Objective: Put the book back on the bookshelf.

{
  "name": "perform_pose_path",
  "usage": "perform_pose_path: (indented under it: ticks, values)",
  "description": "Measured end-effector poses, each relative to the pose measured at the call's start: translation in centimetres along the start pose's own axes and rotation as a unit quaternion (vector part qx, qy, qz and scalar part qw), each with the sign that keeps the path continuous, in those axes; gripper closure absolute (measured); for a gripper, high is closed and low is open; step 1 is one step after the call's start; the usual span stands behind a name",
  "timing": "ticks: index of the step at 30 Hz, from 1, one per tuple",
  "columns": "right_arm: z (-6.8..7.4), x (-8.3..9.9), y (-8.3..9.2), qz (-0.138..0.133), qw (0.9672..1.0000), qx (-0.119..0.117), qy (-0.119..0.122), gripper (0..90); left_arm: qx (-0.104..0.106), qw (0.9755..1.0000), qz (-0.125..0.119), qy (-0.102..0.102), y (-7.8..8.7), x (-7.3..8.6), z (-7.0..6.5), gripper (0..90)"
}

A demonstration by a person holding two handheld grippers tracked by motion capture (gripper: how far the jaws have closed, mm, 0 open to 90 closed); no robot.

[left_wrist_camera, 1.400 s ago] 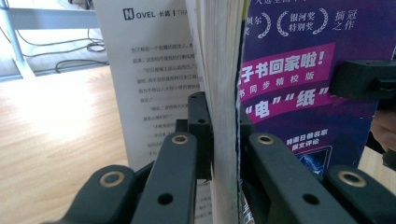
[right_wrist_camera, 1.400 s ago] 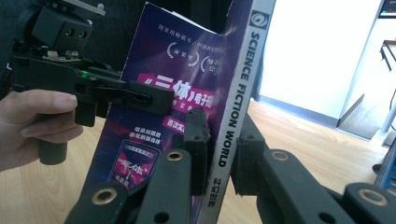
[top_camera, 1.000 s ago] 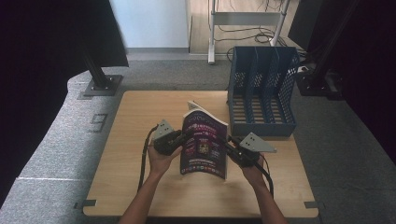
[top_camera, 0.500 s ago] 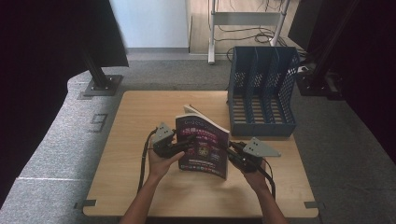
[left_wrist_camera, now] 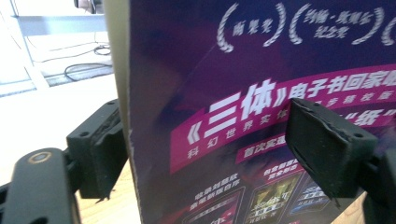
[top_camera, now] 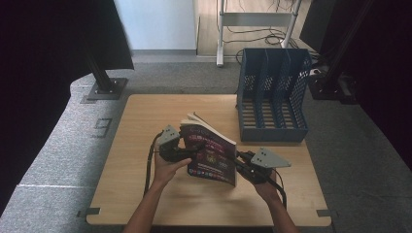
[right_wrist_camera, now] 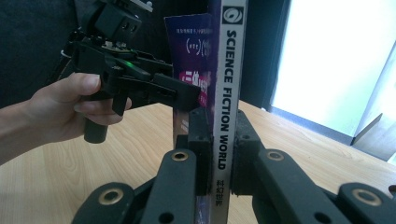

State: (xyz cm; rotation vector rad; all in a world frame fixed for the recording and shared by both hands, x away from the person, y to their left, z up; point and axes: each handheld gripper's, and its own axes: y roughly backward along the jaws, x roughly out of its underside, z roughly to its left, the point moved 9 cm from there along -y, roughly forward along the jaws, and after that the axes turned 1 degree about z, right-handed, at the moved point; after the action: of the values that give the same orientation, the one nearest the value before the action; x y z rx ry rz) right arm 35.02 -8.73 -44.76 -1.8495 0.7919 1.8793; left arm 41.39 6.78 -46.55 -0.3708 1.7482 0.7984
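Wooden and pale, the surface (top_camera: 145, 126) sits on a grey floor, and one book is held up over it.

Nearest, at about 5 o'clock from the middle of the surface, the right tool (top_camera: 241, 165) is pinched tight on the spine of the magazine (top_camera: 214, 155). In the right gripper view its two black pads squeeze the grey spine from both sides, low down. The magazine stands upright, just below the middle of the surface.

At about 9 o'clock from the magazine is the left tool (top_camera: 187, 150). Its jaws have just been opening, and now they stand wide. The front edge of the magazine is between them, but the pads (left_wrist_camera: 329, 149) do not press on it.

That means one tool alone holds the whole magazine, and only by a thin strip. It is soft and floppy, so I think it could sag, swing round or slip out and slap down. The loose pages at the top already fan out a bit, and they could flop open. If the left tool moves away crooked, it may snag the cover and bend it.

Farther off, at 1 o'clock, stands the blue file rack (top_camera: 272, 92), well apart from the magazine. A tilted magazine could bump a divider instead of sliding into a slot.
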Motion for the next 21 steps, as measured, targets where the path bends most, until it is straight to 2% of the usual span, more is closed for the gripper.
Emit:
perform_pose_path:
  ticks: [5,6,15,21]
  values:
    - [0.0,0.0,0.0,0.0,1.0,-0.004,-0.002,81.0,0.019,0.9998,0.004,0.004,-0.3,0.1,-0.2,13.6]
    - [0.0,0.0,0.0,-0.001,1.0,-0.005,-0.003,80.9,0.014,0.9999,0.005,-0.004,-0.4,0.2,-0.4,13.6]
    - [0.1,0.2,-0.3,0.005,0.9996,-0.021,-0.017,73.5,0.024,0.9997,0.004,0.002,-0.2,0.1,-0.3,15.1]
    - [0.3,0.7,-1.2,0.021,0.9996,-0.015,-0.01,72.9,0.025,0.9997,0.004,-0.001,-0.1,0.1,-0.4,16.7]
